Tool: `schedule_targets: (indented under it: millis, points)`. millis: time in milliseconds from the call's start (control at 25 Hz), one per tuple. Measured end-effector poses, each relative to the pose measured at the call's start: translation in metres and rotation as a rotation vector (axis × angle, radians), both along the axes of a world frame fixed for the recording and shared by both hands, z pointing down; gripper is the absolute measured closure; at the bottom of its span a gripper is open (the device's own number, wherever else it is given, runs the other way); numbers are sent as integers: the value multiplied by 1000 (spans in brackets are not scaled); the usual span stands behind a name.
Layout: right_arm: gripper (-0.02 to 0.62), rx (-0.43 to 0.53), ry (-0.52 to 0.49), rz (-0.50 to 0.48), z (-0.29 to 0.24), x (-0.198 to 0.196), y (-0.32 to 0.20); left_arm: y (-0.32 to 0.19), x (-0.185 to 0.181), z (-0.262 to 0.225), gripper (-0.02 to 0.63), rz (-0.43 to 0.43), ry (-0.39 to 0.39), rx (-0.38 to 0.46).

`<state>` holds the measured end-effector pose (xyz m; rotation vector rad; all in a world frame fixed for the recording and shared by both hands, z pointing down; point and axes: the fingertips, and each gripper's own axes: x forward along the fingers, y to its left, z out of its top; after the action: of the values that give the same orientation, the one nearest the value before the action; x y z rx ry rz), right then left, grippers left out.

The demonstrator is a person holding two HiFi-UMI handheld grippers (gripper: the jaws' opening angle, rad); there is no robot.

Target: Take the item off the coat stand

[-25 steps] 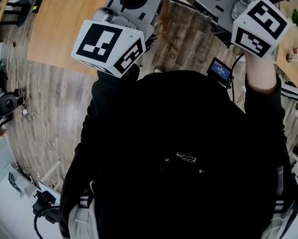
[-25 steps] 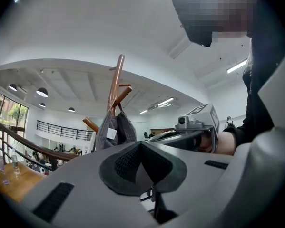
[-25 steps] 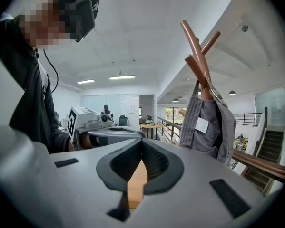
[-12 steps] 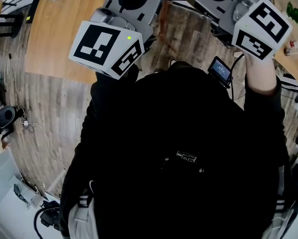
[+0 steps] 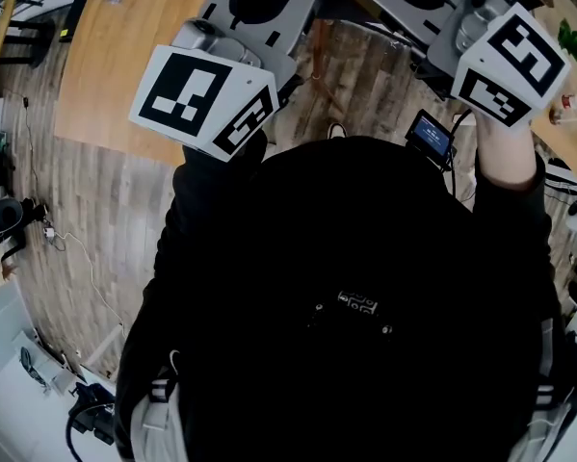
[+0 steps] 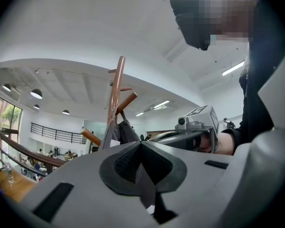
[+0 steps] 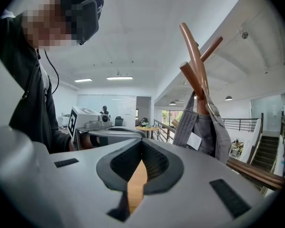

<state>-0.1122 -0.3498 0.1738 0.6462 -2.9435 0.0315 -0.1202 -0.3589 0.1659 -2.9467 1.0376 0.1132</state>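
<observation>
A brown wooden coat stand (image 7: 195, 63) with angled pegs rises ahead of both grippers. A grey fabric item (image 7: 202, 128) with a white tag hangs from its pegs. The left gripper view has the same stand (image 6: 116, 96) and grey item (image 6: 124, 132) just beyond the jaws. My left gripper (image 6: 141, 144) is shut with nothing in it, short of the item. My right gripper (image 7: 142, 142) is also shut and empty, left of the hanging item. In the head view both marker cubes (image 5: 203, 99) (image 5: 510, 58) are held up in front of the person's dark torso.
A wooden table (image 5: 115, 56) stands on the plank floor at the left of the head view, with cables and gear (image 5: 4, 221) beside it. A small screen (image 5: 430, 135) hangs near the right arm. A railing and stairs (image 7: 270, 151) lie beyond the stand.
Almost nothing: the head view drifts slightly, and both grippers stay raised and shut near the stand.
</observation>
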Motion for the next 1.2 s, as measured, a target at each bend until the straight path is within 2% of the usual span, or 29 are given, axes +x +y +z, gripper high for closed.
schedule_targets:
  millis: [320, 600, 880, 1040, 1200]
  points:
    - [578, -5, -46, 7, 4, 9, -10, -10, 7, 4, 601, 7, 23, 0]
    - [578, -11, -42, -2, 6, 12, -10, -11, 11, 6, 601, 29, 28, 0]
    - [578, 8, -51, -10, -3, 6, -7, -8, 4, -3, 601, 40, 44, 31]
    - [578, -2, -73, 11, -3, 11, -11, -13, -7, -4, 601, 18, 89, 27]
    - [577, -8, -116, 34, -8, 26, -15, -16, -17, -4, 570, 20, 99, 39]
